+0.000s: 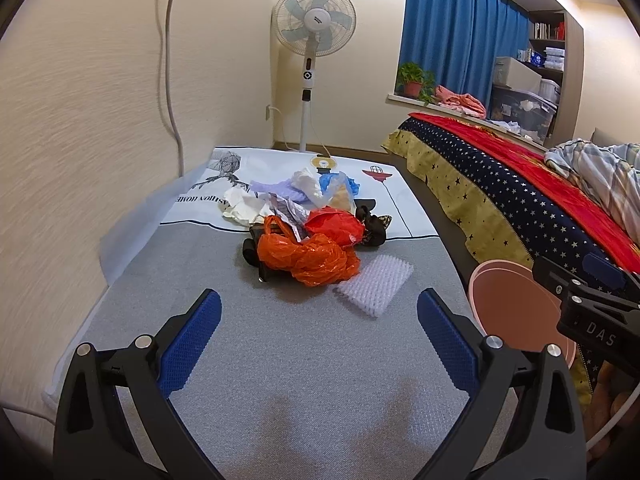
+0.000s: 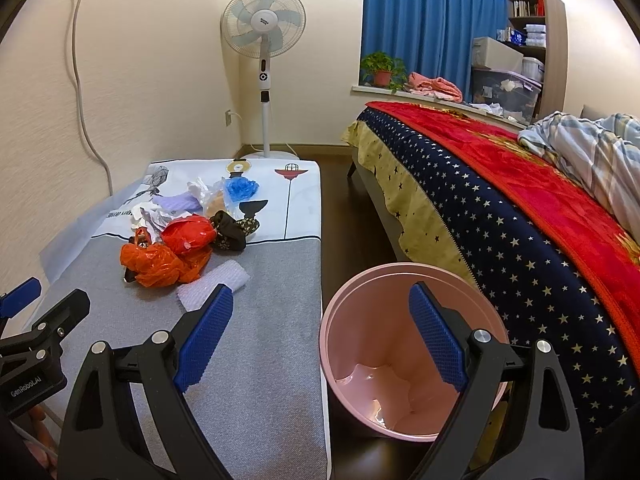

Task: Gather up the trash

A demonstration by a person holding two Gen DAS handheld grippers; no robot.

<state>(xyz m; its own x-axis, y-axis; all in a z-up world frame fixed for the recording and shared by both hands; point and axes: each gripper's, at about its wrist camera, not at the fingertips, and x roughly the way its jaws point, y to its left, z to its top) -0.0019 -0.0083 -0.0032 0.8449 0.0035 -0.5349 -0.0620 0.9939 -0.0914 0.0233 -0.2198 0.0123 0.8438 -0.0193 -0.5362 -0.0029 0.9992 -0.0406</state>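
Trash pile (image 1: 308,236) on the grey mat — dead ahead of the left gripper (image 1: 319,322), ahead-left of the right gripper (image 2: 321,322); both jaws apart, empty. Foam sheet (image 1: 374,286) lies nearest, the pink bin (image 2: 412,356) beneath the right gripper.

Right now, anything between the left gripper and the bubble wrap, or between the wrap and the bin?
Nothing visible. The left gripper is open over bare grey mat, bubble wrap just ahead. The pink bin stands open on the floor beside the table edge.
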